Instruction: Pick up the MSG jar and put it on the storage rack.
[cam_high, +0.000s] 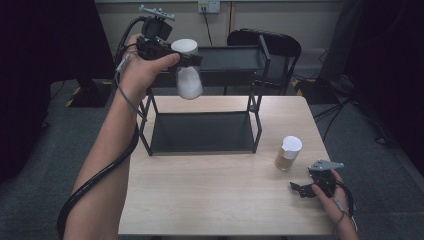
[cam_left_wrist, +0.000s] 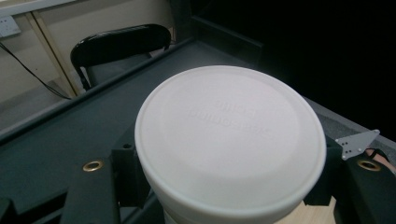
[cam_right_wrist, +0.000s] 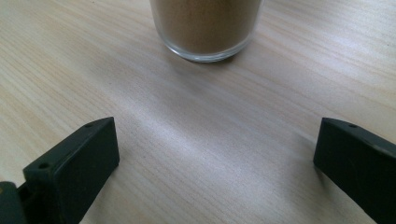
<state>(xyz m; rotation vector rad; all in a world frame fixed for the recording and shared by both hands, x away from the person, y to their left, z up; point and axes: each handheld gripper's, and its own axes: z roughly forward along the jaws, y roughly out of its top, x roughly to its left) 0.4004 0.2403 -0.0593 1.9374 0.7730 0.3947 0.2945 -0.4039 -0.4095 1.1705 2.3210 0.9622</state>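
Observation:
A white-lidded jar of white powder (cam_high: 189, 82) hangs in the air at the height of the black rack's top shelf (cam_high: 235, 57), near its left front corner. My left gripper (cam_high: 186, 59) is shut on it just under the lid. In the left gripper view the white lid (cam_left_wrist: 229, 140) sits between the jaws of the left gripper (cam_left_wrist: 226, 179). A second jar (cam_high: 288, 152), white-lidded with brown powder, stands on the table at the right. My right gripper (cam_high: 299, 190) rests low near the table's right front, open, with the brown jar (cam_right_wrist: 205, 28) a short way ahead of the right gripper (cam_right_wrist: 215, 163).
The two-tier black rack stands at the back middle of the wooden table (cam_high: 210, 190), with its lower shelf (cam_high: 202, 132) bare. A black chair (cam_high: 280, 45) stands behind the table. The left gripper's cable (cam_high: 100, 175) runs along the forearm.

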